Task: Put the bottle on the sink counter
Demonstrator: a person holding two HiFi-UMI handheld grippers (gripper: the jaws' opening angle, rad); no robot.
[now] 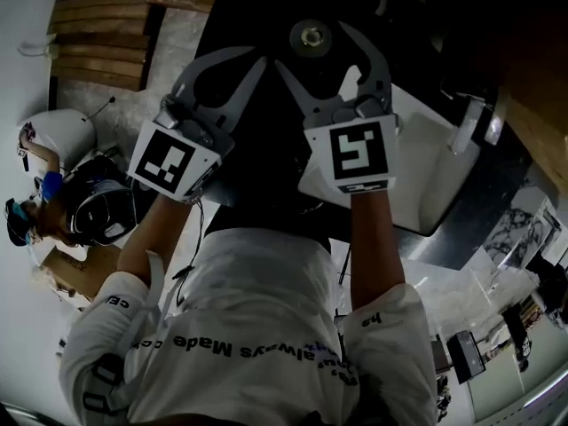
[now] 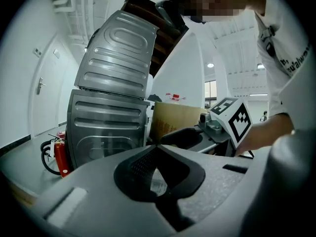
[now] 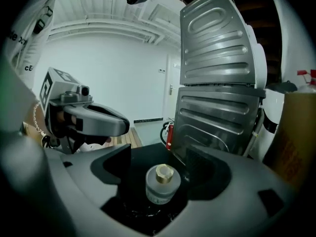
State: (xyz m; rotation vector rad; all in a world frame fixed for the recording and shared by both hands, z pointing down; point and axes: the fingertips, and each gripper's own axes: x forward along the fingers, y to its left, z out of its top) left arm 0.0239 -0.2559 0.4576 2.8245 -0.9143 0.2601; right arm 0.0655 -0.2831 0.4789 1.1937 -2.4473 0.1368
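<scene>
A small frosted glass bottle (image 1: 311,35) with a gold cap stands upright on a black counter top (image 1: 257,158). In the right gripper view the bottle (image 3: 161,184) sits between the two jaws with a gap on each side. My right gripper (image 1: 312,50) (image 3: 158,157) is open around it without touching. My left gripper (image 1: 259,59) hovers just left of the right one, its jaws shut with nothing between them. In the left gripper view its tips (image 2: 157,146) meet and the bottle is hidden.
A white sink basin (image 1: 426,176) with a chrome tap (image 1: 470,122) lies right of the black top. A ribbed grey metal panel (image 3: 219,83) (image 2: 113,107) stands behind the bottle. A red fire extinguisher (image 2: 60,157), a cardboard box (image 2: 173,120) and wooden planks (image 1: 98,43) are farther off.
</scene>
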